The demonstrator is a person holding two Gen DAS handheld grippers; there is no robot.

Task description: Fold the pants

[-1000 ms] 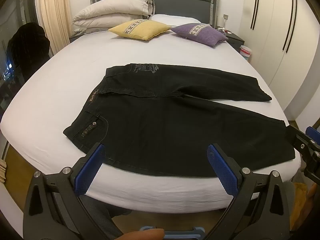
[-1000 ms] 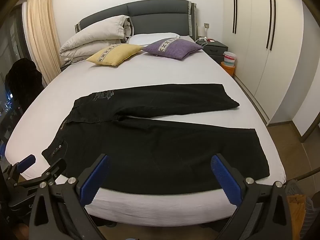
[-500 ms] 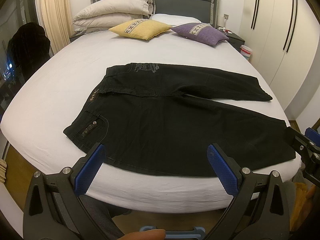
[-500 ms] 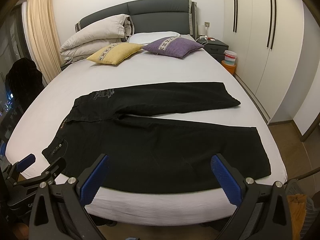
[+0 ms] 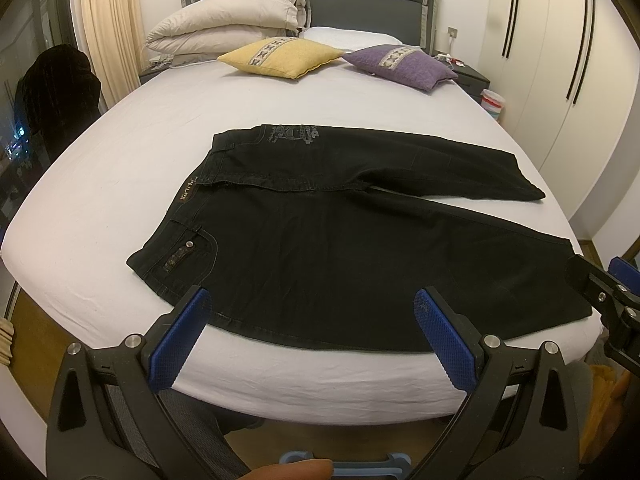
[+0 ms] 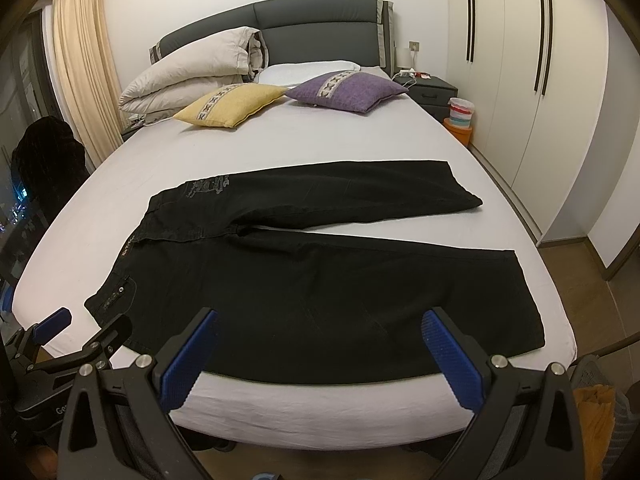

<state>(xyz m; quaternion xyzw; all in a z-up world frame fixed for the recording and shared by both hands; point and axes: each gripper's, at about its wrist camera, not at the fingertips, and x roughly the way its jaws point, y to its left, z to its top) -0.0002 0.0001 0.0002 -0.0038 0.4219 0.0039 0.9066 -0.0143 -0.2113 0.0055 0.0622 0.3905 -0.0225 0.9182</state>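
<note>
Black pants (image 5: 328, 236) (image 6: 304, 276) lie flat on the white bed (image 5: 120, 184) (image 6: 132, 168), waistband to the left and both legs spread toward the right, the near leg along the front edge. My left gripper (image 5: 310, 332) hovers open before the bed's front edge, level with the near hem of the waist and thigh, holding nothing. My right gripper (image 6: 318, 350) is also open and empty, in front of the near leg. In the left wrist view the right gripper's blue-tipped fingers (image 5: 620, 270) show at the right edge; the left gripper's fingers (image 6: 52, 320) appear at lower left in the right wrist view.
A yellow cushion (image 5: 282, 56) and a purple cushion (image 5: 404, 66) lie near the headboard beside a folded beige duvet (image 5: 224, 28). White wardrobes (image 6: 532, 92) line the right wall, with a striped tub (image 6: 460, 114) by the nightstand. A dark garment (image 5: 52, 84) hangs at left.
Both views have crept slightly forward and tilted a little; the pants lie as before and both grippers stay open.
</note>
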